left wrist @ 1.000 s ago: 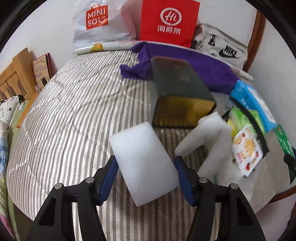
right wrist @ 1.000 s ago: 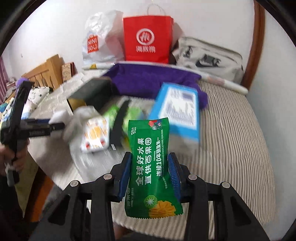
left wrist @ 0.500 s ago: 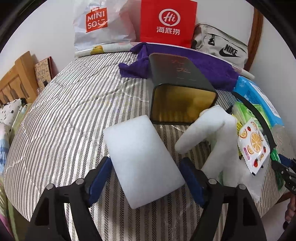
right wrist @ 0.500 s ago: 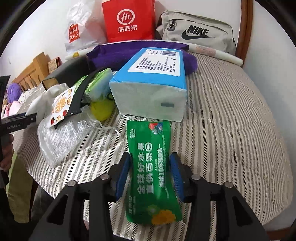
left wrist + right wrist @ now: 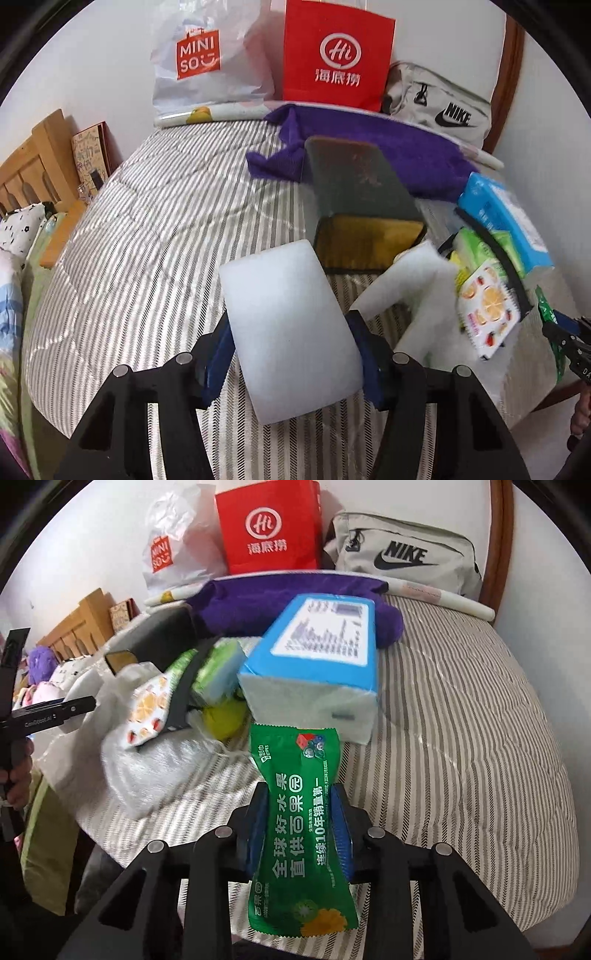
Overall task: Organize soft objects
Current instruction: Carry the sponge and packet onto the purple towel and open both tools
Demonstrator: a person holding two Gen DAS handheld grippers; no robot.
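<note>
My left tool (image 5: 291, 354) had just closed, clamping the white foam block (image 5: 288, 328) above the striped bed (image 5: 140, 258). My right tool (image 5: 301, 825) had just closed, pinching the green packet (image 5: 301, 830); only its view showed the packet's print.

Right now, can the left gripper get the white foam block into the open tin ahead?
Probably yes. The left gripper grips the white foam block, and the tin lies straight ahead, mouth open toward it, bare quilt between.
</note>
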